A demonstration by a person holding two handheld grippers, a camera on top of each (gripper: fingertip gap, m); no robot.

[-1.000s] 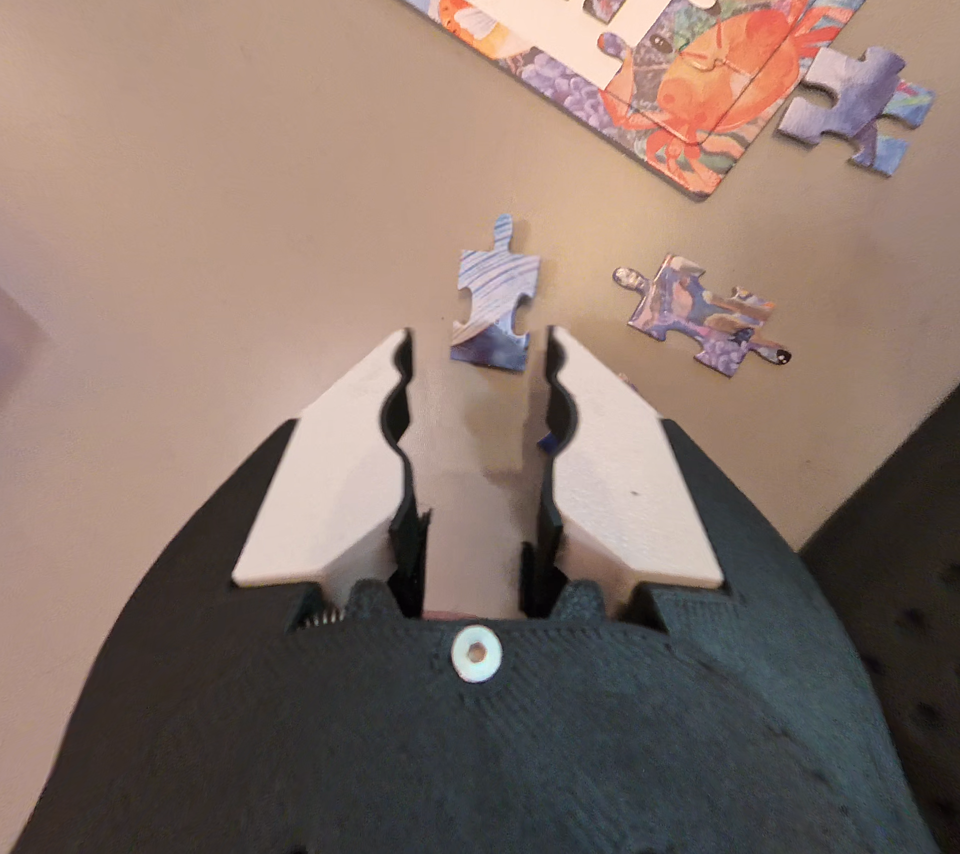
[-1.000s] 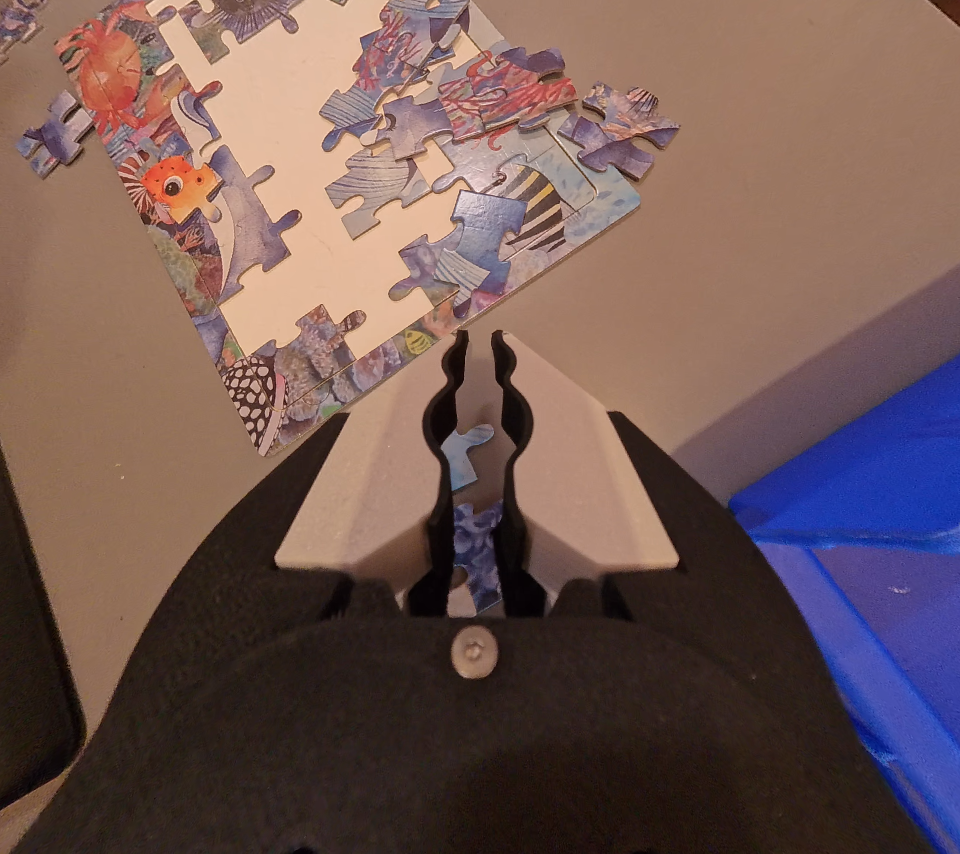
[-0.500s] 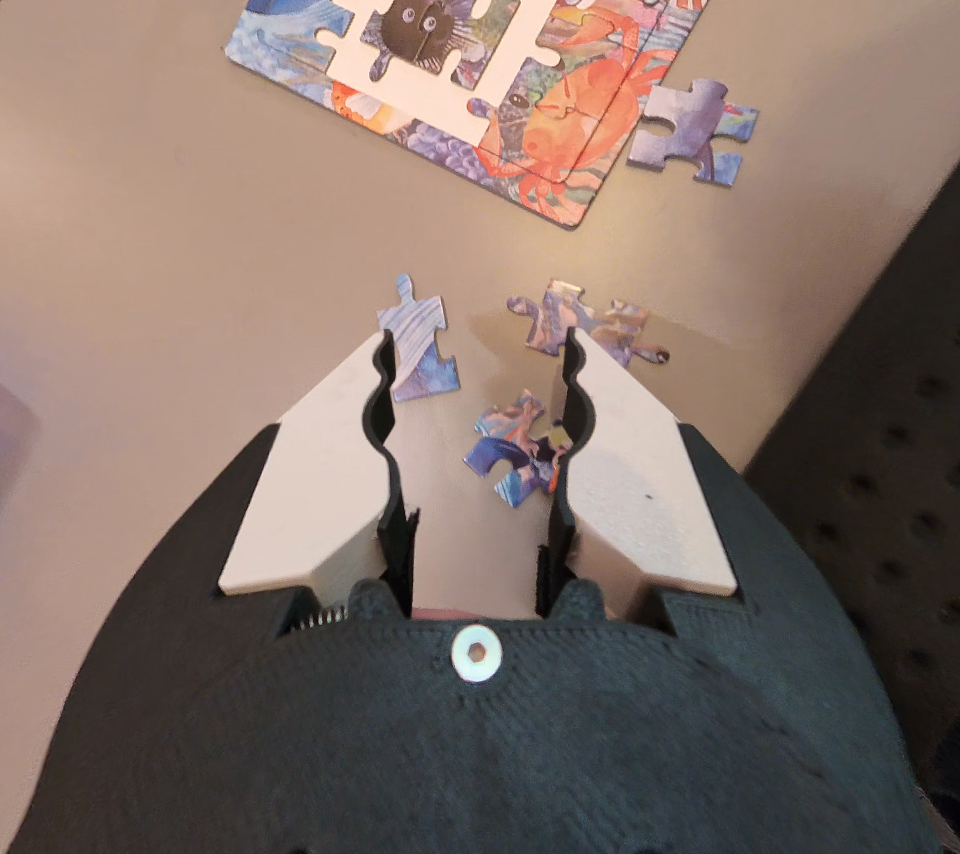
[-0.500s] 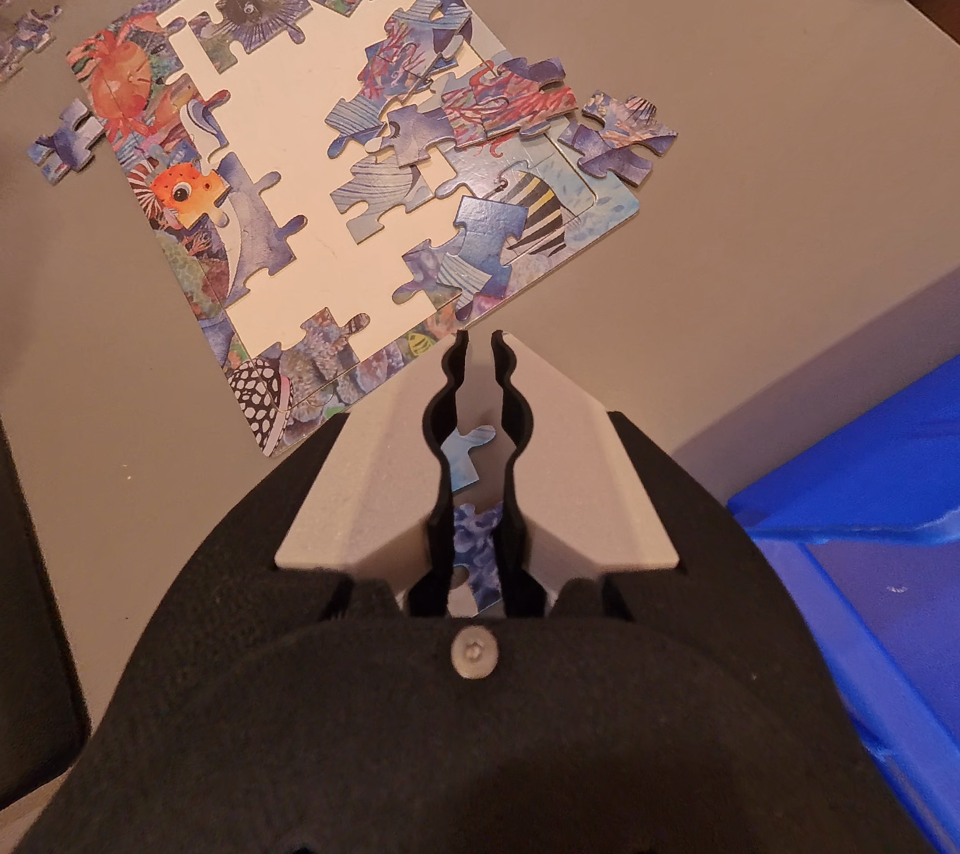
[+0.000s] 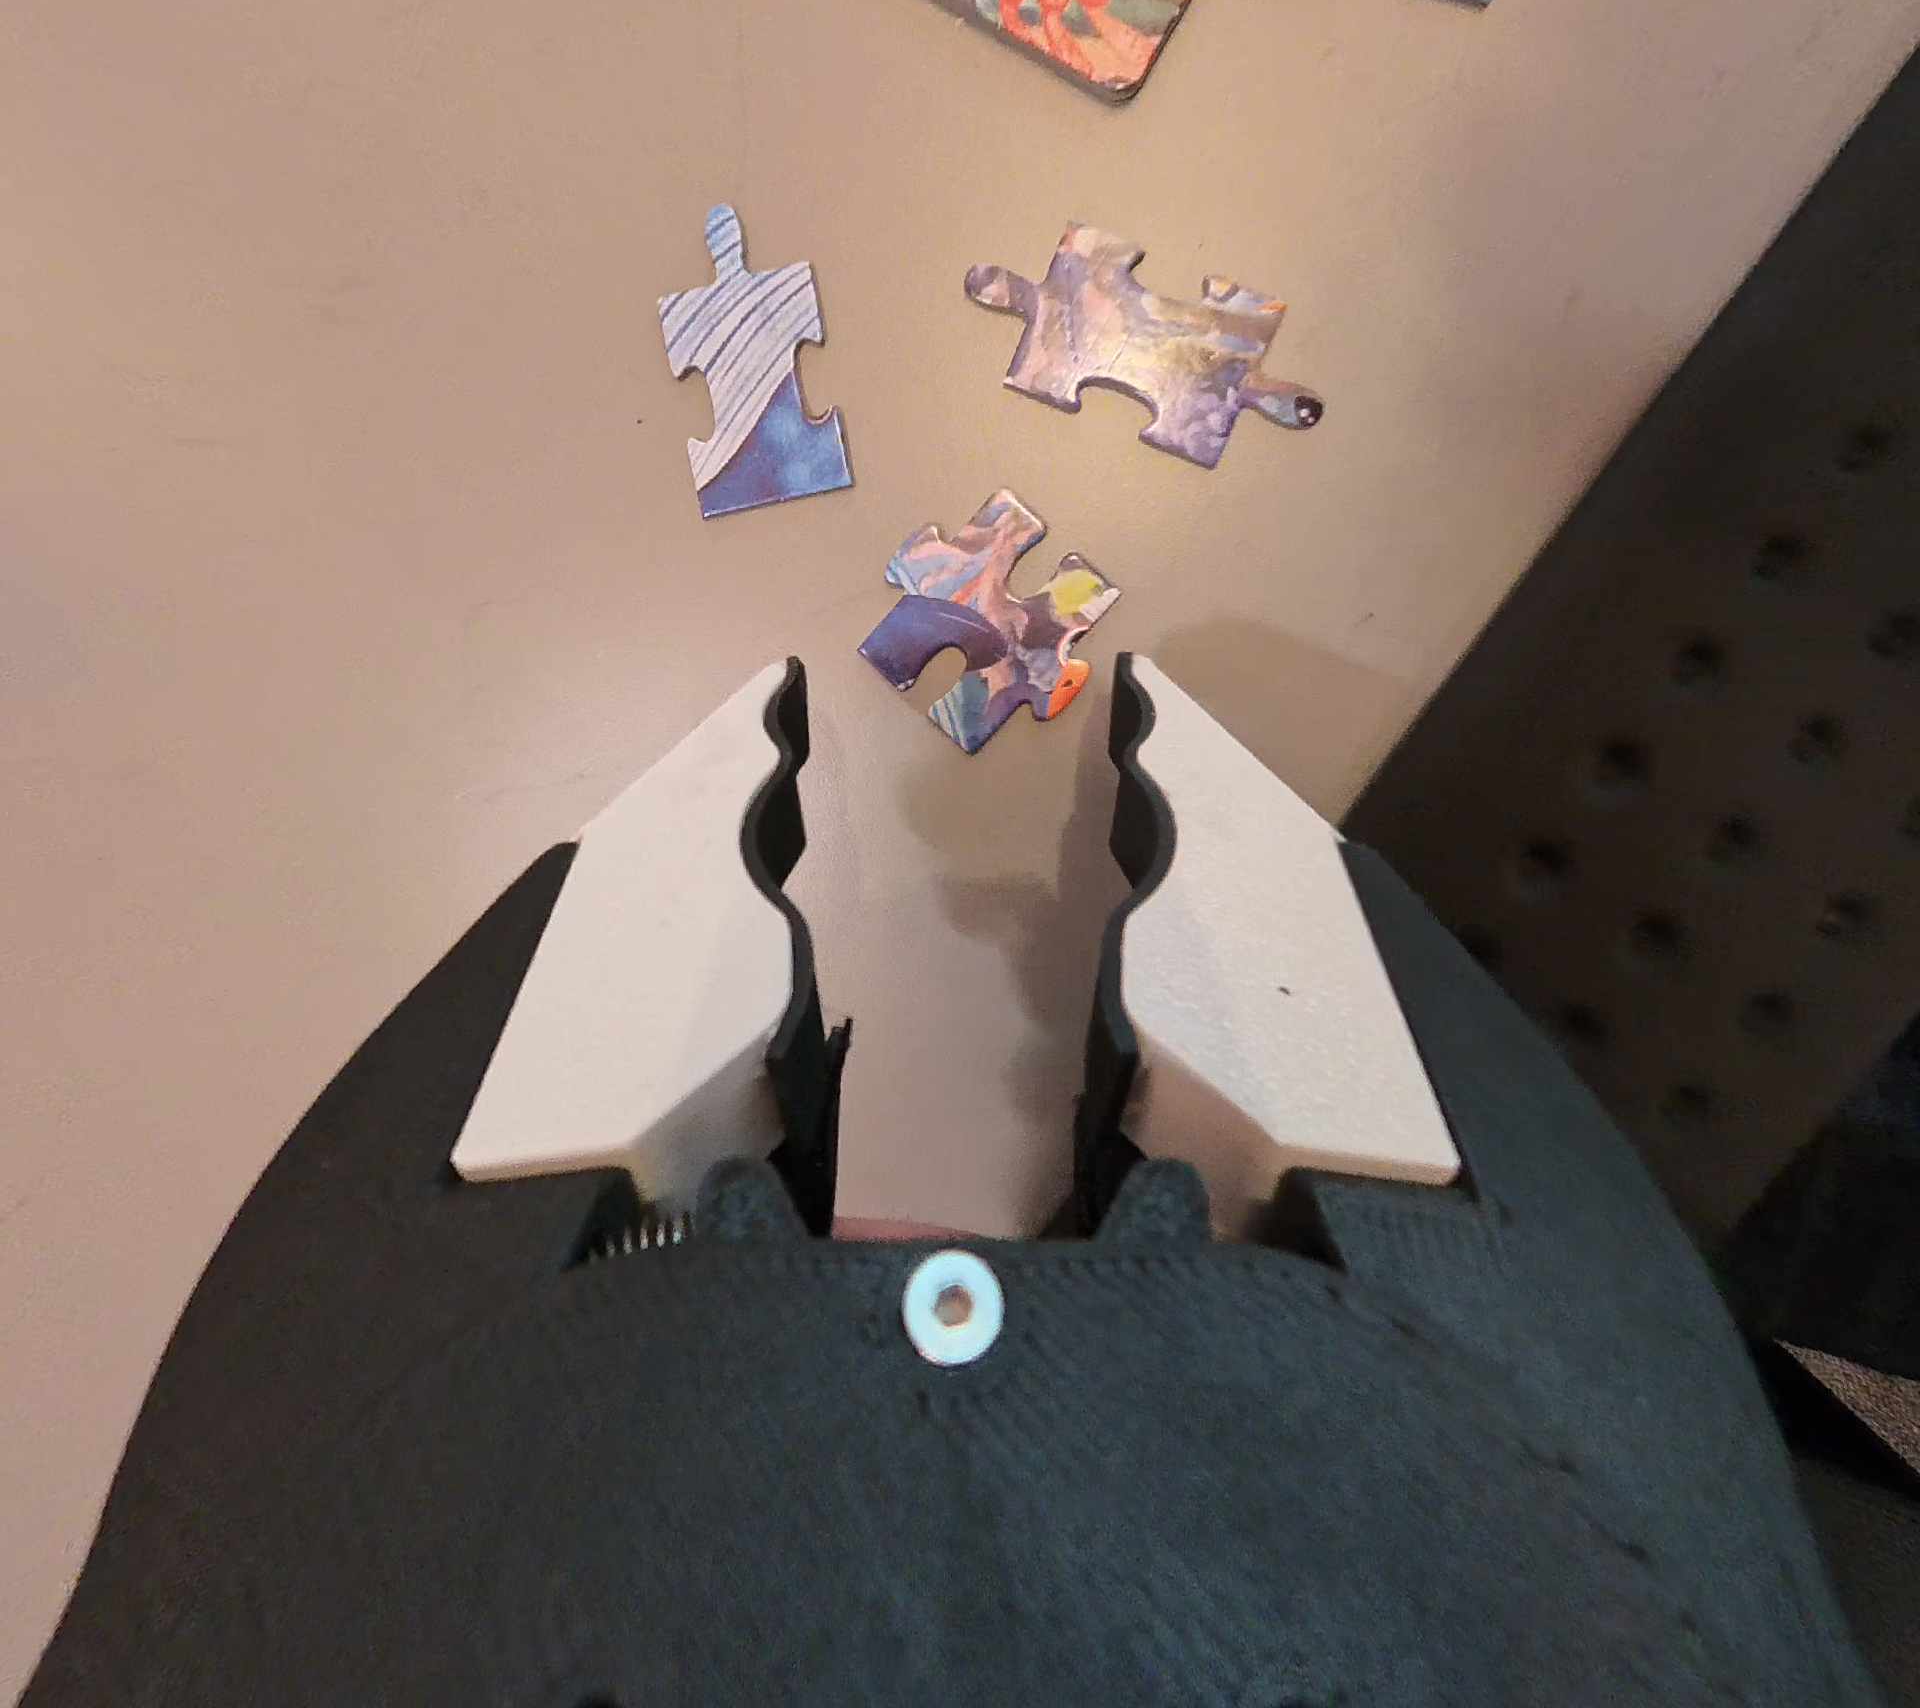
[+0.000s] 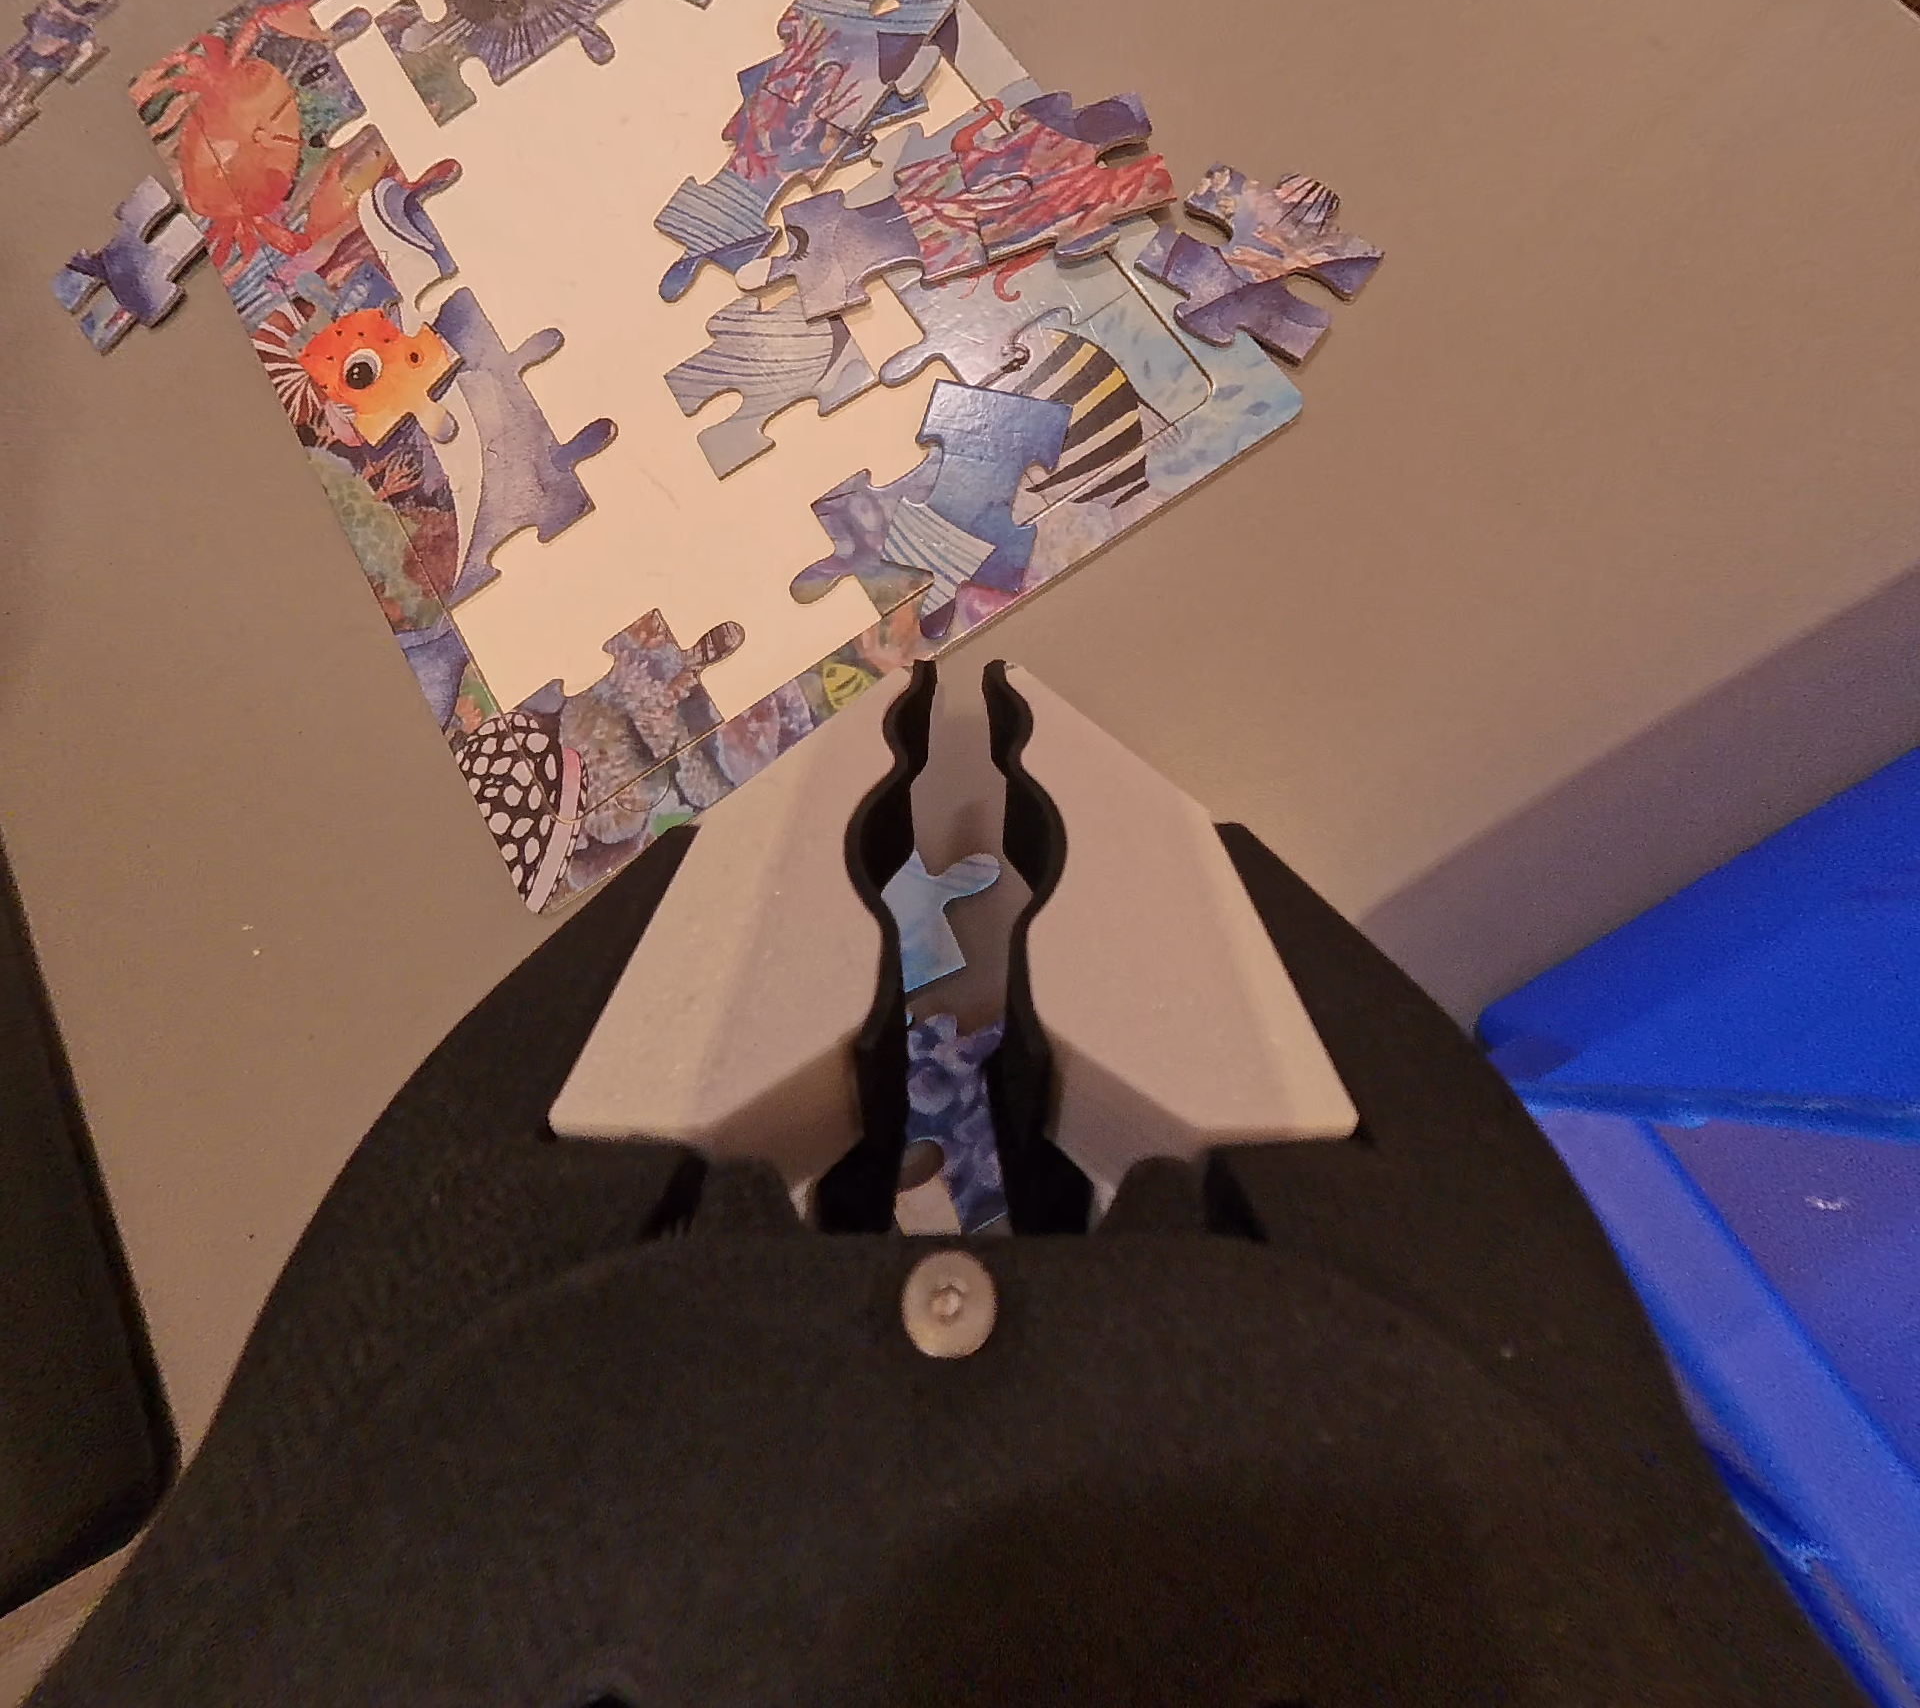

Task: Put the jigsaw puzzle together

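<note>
Near the middle of the right wrist view lies the puzzle board (image 6: pixel 582 287), its border mostly filled and its cream centre largely bare, with several loose pieces heaped on its side at about two o'clock. Off the board's crab corner, in the left wrist view, three loose pieces lie on the table (image 5: pixel 312 308): a striped blue piece (image 5: pixel 758 370), a purple piece (image 5: pixel 1143 344) and a multicoloured piece (image 5: pixel 987 619). Half a second ago the multicoloured piece was between the fingers of the left gripper (image 5: pixel 956 692); now it lies just ahead of the tips, at twelve o'clock, and the board has slid almost out of the top of the view. I judge the gripper pulled back and lower to line up on this piece, so a pick-up seems next. Its jaws stand wide apart and hold nothing. The right gripper (image 6: pixel 956 682) has not moved: it hovers at the board's six o'clock edge, jaws nearly closed and empty, over two more pieces on the table.
</note>
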